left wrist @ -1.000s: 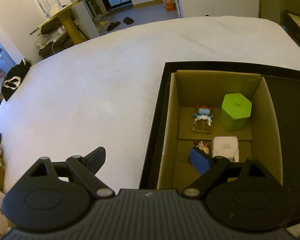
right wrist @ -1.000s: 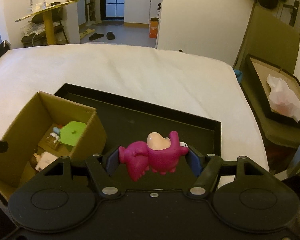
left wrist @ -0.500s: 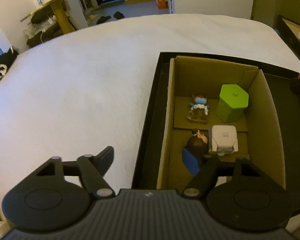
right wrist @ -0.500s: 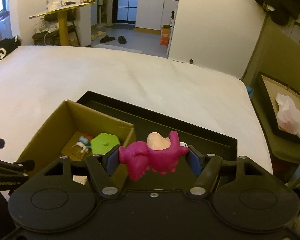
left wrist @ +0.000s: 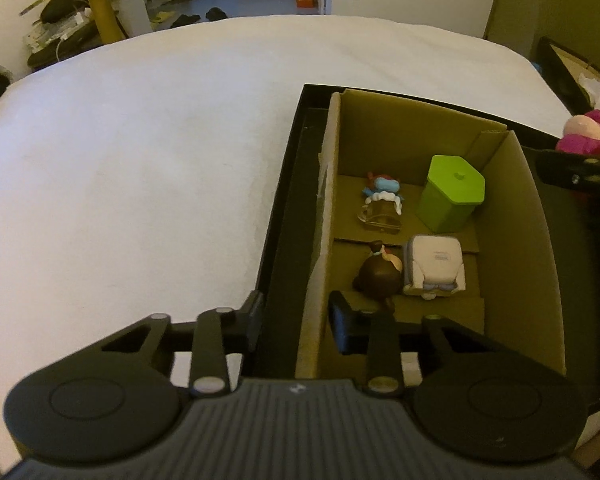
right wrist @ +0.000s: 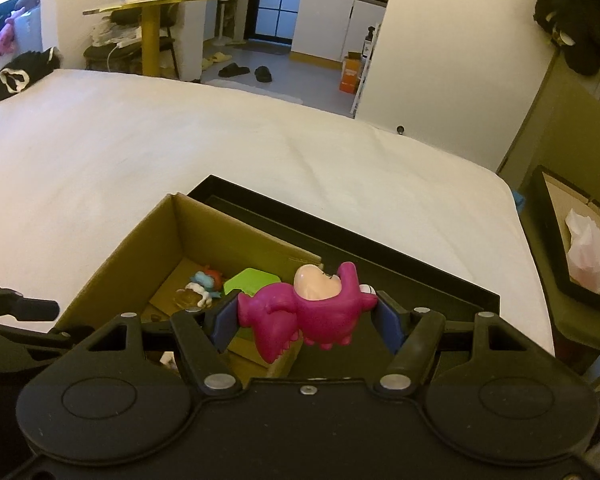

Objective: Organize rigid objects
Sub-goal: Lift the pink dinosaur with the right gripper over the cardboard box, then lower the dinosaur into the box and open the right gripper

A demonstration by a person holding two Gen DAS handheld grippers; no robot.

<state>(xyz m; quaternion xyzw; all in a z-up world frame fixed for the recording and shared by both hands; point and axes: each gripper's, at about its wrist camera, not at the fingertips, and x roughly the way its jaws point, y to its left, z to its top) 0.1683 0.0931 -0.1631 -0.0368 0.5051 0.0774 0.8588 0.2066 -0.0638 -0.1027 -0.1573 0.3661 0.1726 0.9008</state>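
Observation:
My right gripper (right wrist: 306, 314) is shut on a magenta dinosaur toy (right wrist: 312, 312) and holds it above the right wall of the cardboard box (right wrist: 112, 264). The toy also shows at the right edge of the left wrist view (left wrist: 588, 136). My left gripper (left wrist: 294, 322) straddles the box's left wall (left wrist: 320, 260), its fingers narrowed around it but apart from it. Inside the box lie a green hexagonal container (left wrist: 450, 192), a blue-haired figure (left wrist: 382, 200), a brown figure (left wrist: 380, 274) and a white boxy toy (left wrist: 434, 266).
The box sits in a black tray (right wrist: 420, 280) on a white bed (left wrist: 140, 160). An open box with tissue paper (right wrist: 588, 256) stands on the floor to the right. A yellow table (right wrist: 152, 20) and slippers are beyond the bed.
My right gripper has carried the dinosaur toy left, from over the tray to over the box's right wall. My left gripper has narrowed and moved right so its fingers straddle the box's left wall.

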